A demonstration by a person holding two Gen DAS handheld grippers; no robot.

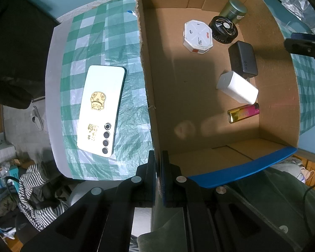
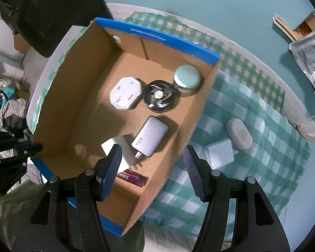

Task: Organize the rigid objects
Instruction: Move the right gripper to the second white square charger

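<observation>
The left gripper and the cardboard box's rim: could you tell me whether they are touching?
Touching. The left wrist view shows the left gripper with its jaws shut on the cardboard box wall at its blue rim.

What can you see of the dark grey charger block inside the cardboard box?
The dark grey charger is a rounded rectangular block, matte plastic by its look, marked 65W, with metal plug prongs at one end. It lies flat on the floor of the cardboard box, prongs toward the white block, which it touches or nearly touches. The black round fan sits just beyond it. No gripper touches it.
</observation>
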